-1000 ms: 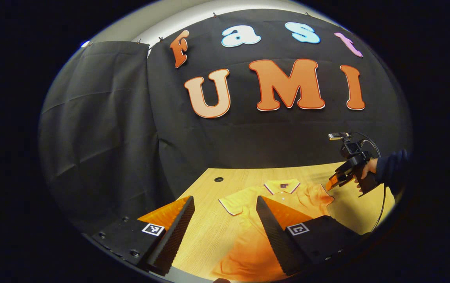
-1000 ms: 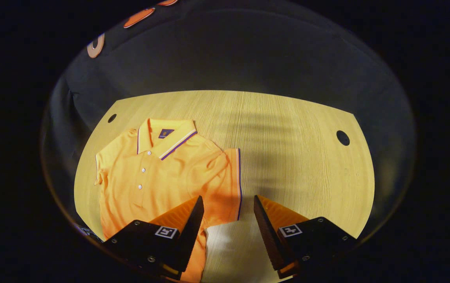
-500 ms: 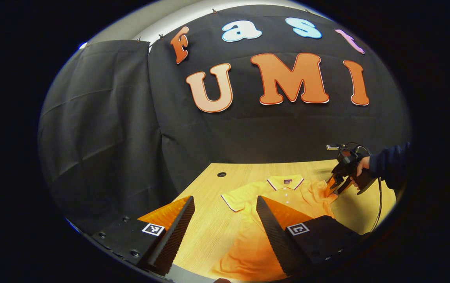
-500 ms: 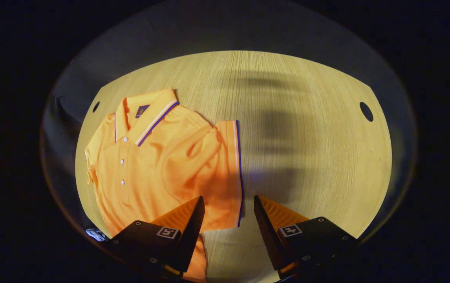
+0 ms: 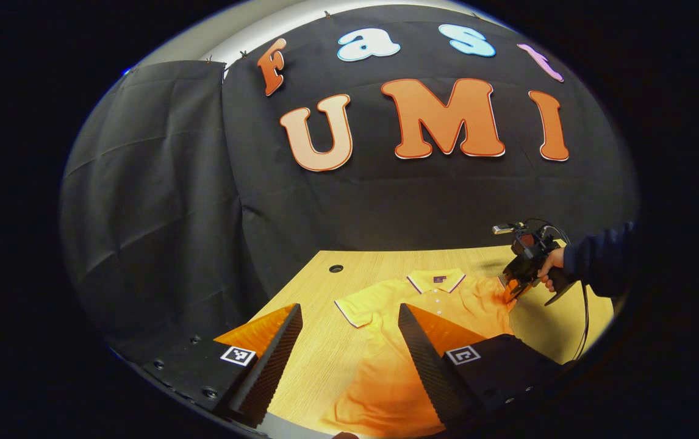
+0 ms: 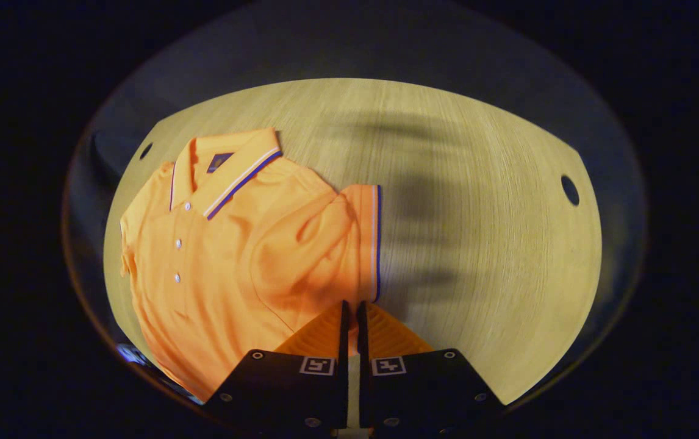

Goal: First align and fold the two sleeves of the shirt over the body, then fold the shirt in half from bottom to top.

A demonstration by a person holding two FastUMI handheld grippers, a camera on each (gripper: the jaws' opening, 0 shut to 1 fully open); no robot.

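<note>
Clenched on the right sleeve [image 6: 358,244] at its lower hem corner, the right gripper [image 6: 351,311] pinches cloth; the left gripper [image 5: 349,332] hangs spread wide above the shirt [image 6: 227,256], which lies flat on the wooden table [image 6: 477,231], collar [image 6: 227,167] toward the far edge.
</note>
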